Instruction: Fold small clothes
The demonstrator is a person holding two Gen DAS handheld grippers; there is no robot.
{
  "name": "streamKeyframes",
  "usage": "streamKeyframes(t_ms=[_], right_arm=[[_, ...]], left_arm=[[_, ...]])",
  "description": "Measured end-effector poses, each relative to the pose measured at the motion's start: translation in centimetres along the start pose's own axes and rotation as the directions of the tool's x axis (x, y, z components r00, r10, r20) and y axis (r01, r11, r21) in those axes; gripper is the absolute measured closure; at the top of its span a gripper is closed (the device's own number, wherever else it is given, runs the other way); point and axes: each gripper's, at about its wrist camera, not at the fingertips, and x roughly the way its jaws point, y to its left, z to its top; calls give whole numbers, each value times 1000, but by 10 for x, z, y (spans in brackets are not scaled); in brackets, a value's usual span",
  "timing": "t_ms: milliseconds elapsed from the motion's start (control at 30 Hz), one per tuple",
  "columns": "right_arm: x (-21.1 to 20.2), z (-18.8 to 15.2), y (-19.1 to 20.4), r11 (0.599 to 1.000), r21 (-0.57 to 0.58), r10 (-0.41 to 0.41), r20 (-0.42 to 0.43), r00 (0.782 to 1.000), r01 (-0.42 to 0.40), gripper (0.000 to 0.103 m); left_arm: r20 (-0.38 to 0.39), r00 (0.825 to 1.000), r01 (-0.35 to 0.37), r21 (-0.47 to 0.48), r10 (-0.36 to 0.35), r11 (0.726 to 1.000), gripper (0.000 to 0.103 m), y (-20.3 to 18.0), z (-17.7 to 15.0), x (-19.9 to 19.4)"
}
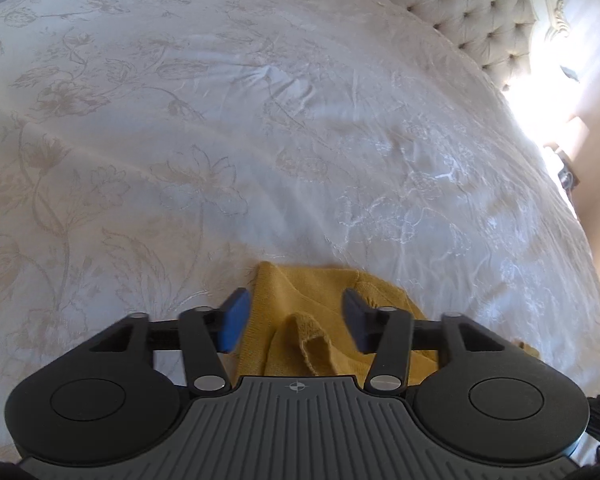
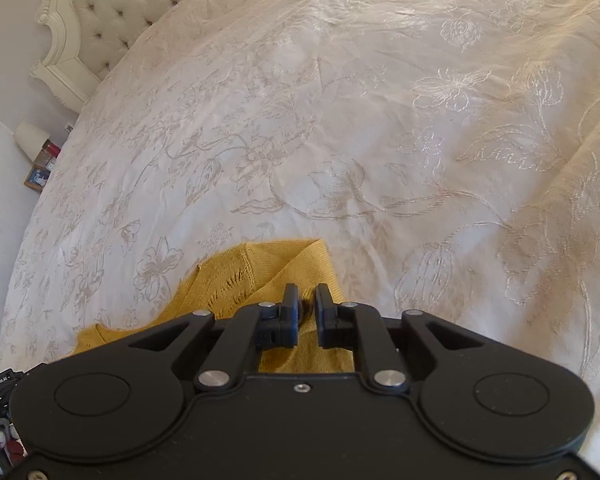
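A small mustard-yellow knit garment (image 1: pixel 320 312) lies on the white floral bedspread (image 1: pixel 260 120), near the front edge. My left gripper (image 1: pixel 296 320) is open, its blue-padded fingers (image 1: pixel 234 322) standing either side of a raised fold of the garment, apart from it. In the right wrist view the same garment (image 2: pixel 256 272) lies under my right gripper (image 2: pixel 307 316). Its jaws are nearly closed and pinch a bit of the yellow knit at the garment's right edge.
The bedspread (image 2: pixel 380 140) fills both views. A tufted headboard (image 1: pixel 480 8) stands at the far right in the left view and also shows at the far left in the right view (image 2: pixel 112 4). A bedside lamp (image 2: pixel 30 138) and boxes sit beside the bed.
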Motion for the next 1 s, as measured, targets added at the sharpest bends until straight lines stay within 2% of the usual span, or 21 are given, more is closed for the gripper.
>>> streamKeyframes(t_ms=[67,167,267,433,567,667,833,900,1000], right_arm=[[-9,-4,6,998,-66,-3,16,1000,4,51],[-21,-19,23,979,-202,6,14,1000,-3,38],[-25,-42,43,952,-305,8,-19,1000,-13,29],[-14,-75,69,919,-391,11,-90,996,-46,28],[-1,-83,88,877,-474,19,-132,991,-80,26],[15,-82,99,842,-533,4,-151,989,-85,26],[46,-62,105,813,-579,-44,-151,988,-52,25],[55,-49,105,822,-569,-56,-142,988,-35,23],[63,-27,100,856,-516,-88,-110,990,19,22]], left_arm=[[12,999,-35,68,35,997,31,-8,-4,-10],[20,999,-54,226,50,973,24,-29,-21,-26],[14,999,-35,335,32,942,24,-50,-47,-39],[-86,996,47,431,-11,901,24,-75,-87,-35],[-134,991,68,469,-5,881,24,-86,-98,-17],[-142,990,47,478,25,877,24,-87,-90,1],[-140,987,-2,468,76,884,24,-83,-58,36],[-130,987,-28,460,98,888,24,-80,-42,49],[-112,986,-67,424,125,903,24,-73,-18,59]])
